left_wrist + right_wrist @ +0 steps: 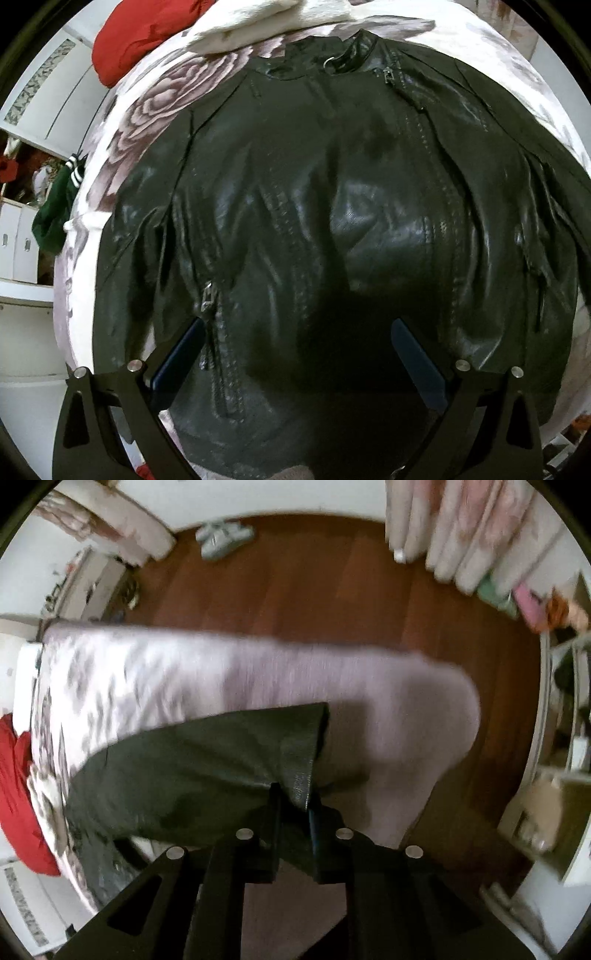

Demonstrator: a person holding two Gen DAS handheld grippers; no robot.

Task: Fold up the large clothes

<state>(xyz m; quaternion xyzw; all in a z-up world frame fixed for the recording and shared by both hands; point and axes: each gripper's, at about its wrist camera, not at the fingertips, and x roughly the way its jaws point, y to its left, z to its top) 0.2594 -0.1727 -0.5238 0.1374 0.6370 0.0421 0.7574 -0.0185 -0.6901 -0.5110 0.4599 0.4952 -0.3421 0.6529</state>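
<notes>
A black leather jacket (332,206) lies spread front-up on a floral bedspread (147,110), collar at the far end, zips showing. My left gripper (297,325) is open and empty, hovering over the jacket's lower part with its fingers (417,362) wide apart. In the right wrist view my right gripper (295,794) is shut on the cuff end of the jacket's sleeve (207,760) and holds it above the bedspread (184,672). That view is blurred by motion.
A red garment (140,37) and a cream one (243,26) lie at the bed's far end. A green garment (55,210) hangs off the left side by white cabinets (22,236). Wooden floor (314,579), shoes (221,537) and curtains (461,535) lie beyond the bed.
</notes>
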